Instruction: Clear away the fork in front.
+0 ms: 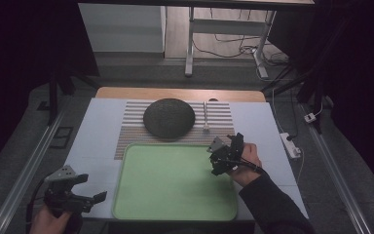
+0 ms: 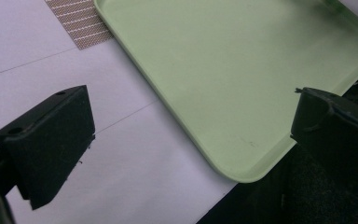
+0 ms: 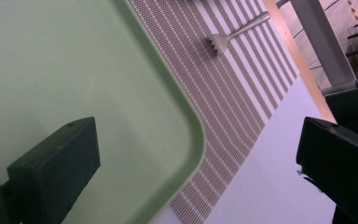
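One pale green rectangular plastic tray [image 1: 175, 183] with rounded corners lies on the near half of the white counter [image 1: 268, 126], and nothing lies in it. Its far edge overlaps one brown and white striped woven placemat [image 1: 219, 114]. On that placemat sit one dark grey round domed object [image 1: 169, 117], left of centre, and one light-coloured fork [image 1: 206, 117] to its right, its tines pointing toward the tray. The fork lies well apart from the tray, just beyond the tray's far right corner [image 3: 186, 121].

The right gripper [image 1: 228, 155] hovers over the tray's far right corner, released, with its jaws spread wide and nothing between them. The left gripper [image 1: 85, 187] hangs above the counter just left of the tray's near left corner [image 2: 242, 172], likewise released and empty.
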A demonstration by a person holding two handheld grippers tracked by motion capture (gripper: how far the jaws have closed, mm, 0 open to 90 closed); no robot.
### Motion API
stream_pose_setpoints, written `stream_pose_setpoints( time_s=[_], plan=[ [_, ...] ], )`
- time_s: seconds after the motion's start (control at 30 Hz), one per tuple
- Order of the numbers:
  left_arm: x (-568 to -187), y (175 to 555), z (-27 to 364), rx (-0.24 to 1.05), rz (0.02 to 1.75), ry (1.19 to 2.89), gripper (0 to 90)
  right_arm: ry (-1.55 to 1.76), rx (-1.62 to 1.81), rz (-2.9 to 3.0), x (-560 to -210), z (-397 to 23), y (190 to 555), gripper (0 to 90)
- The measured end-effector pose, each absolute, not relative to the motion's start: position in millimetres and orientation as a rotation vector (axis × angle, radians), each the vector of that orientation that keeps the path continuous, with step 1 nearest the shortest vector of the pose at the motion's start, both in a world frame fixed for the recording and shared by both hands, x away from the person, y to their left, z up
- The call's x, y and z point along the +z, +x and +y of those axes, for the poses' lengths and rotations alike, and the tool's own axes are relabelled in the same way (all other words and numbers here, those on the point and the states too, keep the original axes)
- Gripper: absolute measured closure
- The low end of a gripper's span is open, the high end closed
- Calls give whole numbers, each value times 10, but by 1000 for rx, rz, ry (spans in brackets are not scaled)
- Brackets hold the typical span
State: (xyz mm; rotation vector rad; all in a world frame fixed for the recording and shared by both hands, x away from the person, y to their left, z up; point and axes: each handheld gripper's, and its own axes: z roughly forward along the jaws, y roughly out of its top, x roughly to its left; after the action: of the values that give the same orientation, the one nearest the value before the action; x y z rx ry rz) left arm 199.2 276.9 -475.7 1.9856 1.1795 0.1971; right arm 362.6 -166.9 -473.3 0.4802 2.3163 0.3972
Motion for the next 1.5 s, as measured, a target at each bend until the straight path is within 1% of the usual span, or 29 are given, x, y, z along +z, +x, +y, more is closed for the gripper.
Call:
stream_pose_setpoints(
  time_s=[0.8, 0.9, 1.1, 1.17, 1.27, 1.3, 1.33, 1.37, 1.4, 1.43, 1.47, 1.5],
  plan=[
    [-4760, 1997, 2774, 190, 1182, 1983, 0, 409, 284, 2234, -4779, -1496, 4235, 5],
    [-4761, 1999, 2775, 188, 1182, 1983, 0, 401, 253, 2223, -4825, -1470, 4359, 18],
    [-4762, 2001, 2774, 187, 1182, 1983, 0, 377, 214, 2242, -4900, -1402, 4485, 45],
    [-4762, 2001, 2775, 187, 1183, 1983, 0, 351, 199, 2260, -4944, -1369, 4521, 63],
    [-4762, 2001, 2775, 187, 1182, 1983, 0, 314, 162, 2266, -5014, -1323, 4561, 119],
    [-4762, 2001, 2775, 187, 1182, 1984, 0, 288, 163, 2283, -5060, -1306, 4593, 183],
    [-4762, 2002, 2774, 186, 1181, 1985, 0, 281, 152, 2284, -5075, -1296, 4599, 202],
    [-4762, 2002, 2773, 187, 1181, 1986, 0, 281, 152, 2284, -5075, -1296, 4599, 202],
    [-4762, 2002, 2773, 187, 1181, 1987, 0, 260, 135, 2269, -5106, -1282, 4616, 249],
    [-4762, 2002, 2773, 187, 1181, 1987, 0, 260, 135, 2269, -5106, -1282, 4616, 249],
    [-4762, 2002, 2773, 186, 1181, 1987, 0, 234, 127, 2280, -5131, -1270, 4630, 302],
    [-4762, 2002, 2773, 186, 1181, 1987, 0, 224, 121, 2278, -5149, -1262, 4634, 334]
  ],
)
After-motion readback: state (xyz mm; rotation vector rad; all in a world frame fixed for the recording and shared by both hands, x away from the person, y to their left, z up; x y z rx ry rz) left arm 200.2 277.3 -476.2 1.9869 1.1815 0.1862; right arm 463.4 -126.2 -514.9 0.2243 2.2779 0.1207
